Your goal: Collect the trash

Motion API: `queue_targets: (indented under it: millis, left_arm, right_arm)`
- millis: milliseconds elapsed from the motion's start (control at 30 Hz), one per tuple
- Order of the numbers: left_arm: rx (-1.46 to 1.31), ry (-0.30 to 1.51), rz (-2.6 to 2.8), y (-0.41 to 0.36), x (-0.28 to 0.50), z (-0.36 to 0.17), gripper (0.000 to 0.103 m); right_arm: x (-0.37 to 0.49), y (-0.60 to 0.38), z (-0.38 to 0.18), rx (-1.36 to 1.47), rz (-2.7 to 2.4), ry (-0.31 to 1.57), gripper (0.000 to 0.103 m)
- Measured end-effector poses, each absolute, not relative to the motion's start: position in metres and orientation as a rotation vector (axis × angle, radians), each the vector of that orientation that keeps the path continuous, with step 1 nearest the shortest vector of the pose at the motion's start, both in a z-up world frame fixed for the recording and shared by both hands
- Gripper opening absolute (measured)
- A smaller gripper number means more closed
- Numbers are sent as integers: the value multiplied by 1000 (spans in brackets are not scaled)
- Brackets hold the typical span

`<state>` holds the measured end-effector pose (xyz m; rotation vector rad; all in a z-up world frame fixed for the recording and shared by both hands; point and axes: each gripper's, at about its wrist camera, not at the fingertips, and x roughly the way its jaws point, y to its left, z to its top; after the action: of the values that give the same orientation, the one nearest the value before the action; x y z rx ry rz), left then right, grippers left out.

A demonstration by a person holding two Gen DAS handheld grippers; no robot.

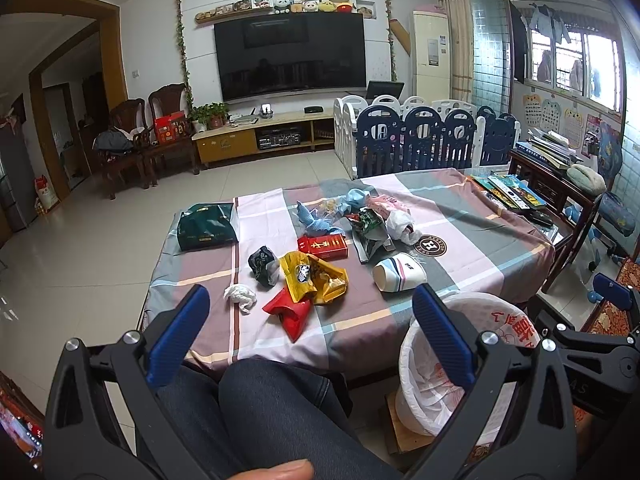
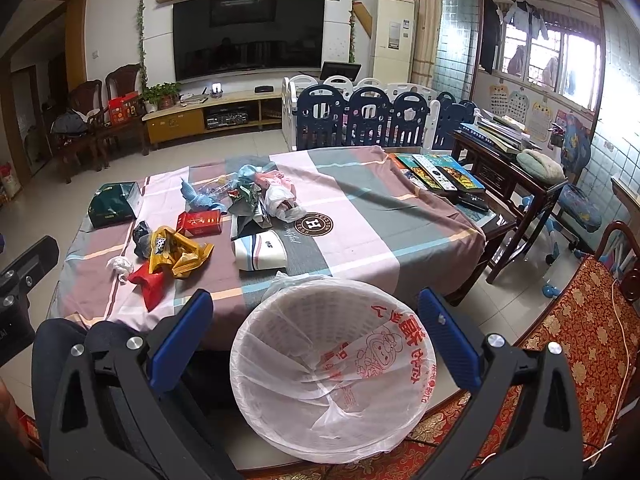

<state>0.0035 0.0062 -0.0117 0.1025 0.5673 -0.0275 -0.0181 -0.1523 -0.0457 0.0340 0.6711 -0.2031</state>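
Trash lies on the checked tablecloth (image 1: pixel 460 216): a white tissue wad (image 1: pixel 240 296), a red wrapper (image 1: pixel 290 314), a yellow snack bag (image 1: pixel 314 276), a black wrapper (image 1: pixel 262 264), a red box (image 1: pixel 322 247), a tipped paper cup (image 1: pixel 400 273) and a heap of bags (image 1: pixel 368 220). A white bin with a plastic liner (image 2: pixel 336 372) stands below the table's near edge. My left gripper (image 1: pixel 310 336) is open and empty, short of the table. My right gripper (image 2: pixel 316 338) is open and empty above the bin.
A green tissue box (image 1: pixel 206 226) lies at the table's left. Books (image 1: pixel 508 192) lie at its far right corner beside a dark wooden side table (image 2: pixel 516 168). A red patterned chair (image 2: pixel 580 320) is to the right. My knees (image 1: pixel 260 412) are under the left gripper.
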Motion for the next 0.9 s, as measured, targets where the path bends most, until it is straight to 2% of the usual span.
queue_targets:
  millis: [900]
  left_arm:
    - [96,581,-22,10,0,-29,101]
  right_arm:
    - [-19,-148,-45,34,-194,667,101]
